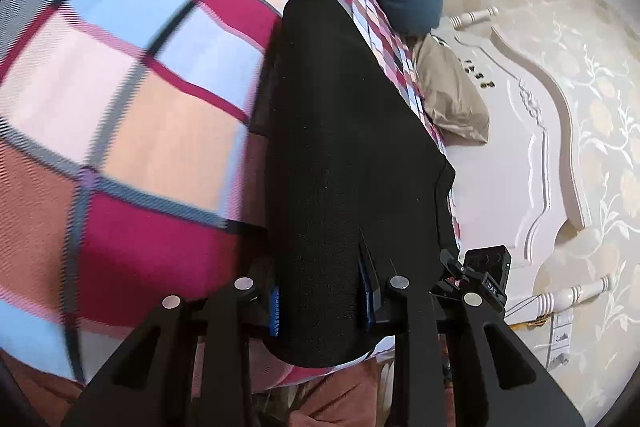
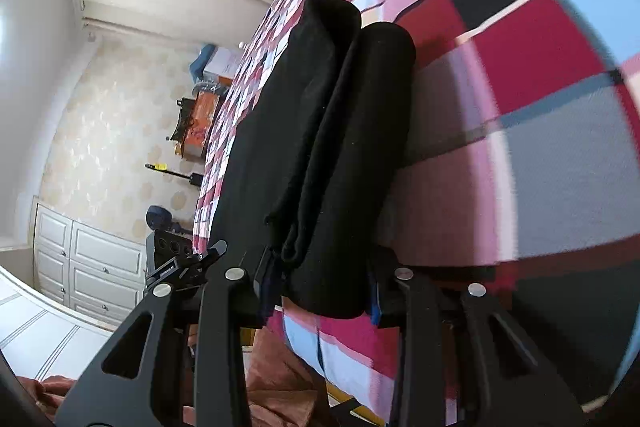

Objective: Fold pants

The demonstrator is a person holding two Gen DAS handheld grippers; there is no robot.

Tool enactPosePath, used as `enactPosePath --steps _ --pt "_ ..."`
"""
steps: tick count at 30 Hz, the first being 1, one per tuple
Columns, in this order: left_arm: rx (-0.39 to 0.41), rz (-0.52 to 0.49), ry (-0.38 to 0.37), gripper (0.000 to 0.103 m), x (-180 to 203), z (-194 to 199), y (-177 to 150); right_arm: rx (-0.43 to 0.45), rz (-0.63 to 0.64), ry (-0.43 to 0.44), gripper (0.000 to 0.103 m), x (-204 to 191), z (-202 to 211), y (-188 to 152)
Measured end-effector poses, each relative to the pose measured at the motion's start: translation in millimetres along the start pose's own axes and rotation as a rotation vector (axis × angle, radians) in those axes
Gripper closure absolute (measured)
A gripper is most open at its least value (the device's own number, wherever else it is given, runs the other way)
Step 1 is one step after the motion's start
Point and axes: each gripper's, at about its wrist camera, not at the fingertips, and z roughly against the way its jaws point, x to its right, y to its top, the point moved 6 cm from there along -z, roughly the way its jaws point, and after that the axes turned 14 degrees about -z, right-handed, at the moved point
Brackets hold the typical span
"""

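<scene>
Black pants (image 2: 320, 155) show doubled layers only in right view.

The left gripper (image 1: 324, 303) points downward at a slant, jaws closed on black fabric that fills the gap between them. The right gripper (image 2: 320, 291) takes the same downward slant, jaws likewise clamped on black fabric.

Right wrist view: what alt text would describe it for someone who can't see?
The right gripper is shut on folded black pants, which lie along a plaid bedspread. A white dresser stands by the wall at lower left.
</scene>
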Motion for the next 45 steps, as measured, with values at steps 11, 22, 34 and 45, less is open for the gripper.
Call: enactPosePath --steps 11,22,34,45 --pt "0.011 0.020 -0.032 0.072 -12.8 10.1 -7.6 -0.023 -0.006 0.001 0.070 -0.7 -12.4 2.0" --pt "0.032 -0.031 -0.127 0.025 -5.5 24.7 -8.7 -0.012 -0.040 0.021 0.041 10.4 -0.3 -1.9" --pt "0.060 -0.095 -0.104 0.023 -26.7 5.7 78.8 0.010 -0.083 0.064 0.026 0.5 -6.1 76.3" --pt "0.036 -0.065 -0.107 0.023 -43.4 -35.8 137.2 -0.053 -0.093 0.040 0.022 -11.8 -44.0 123.1"
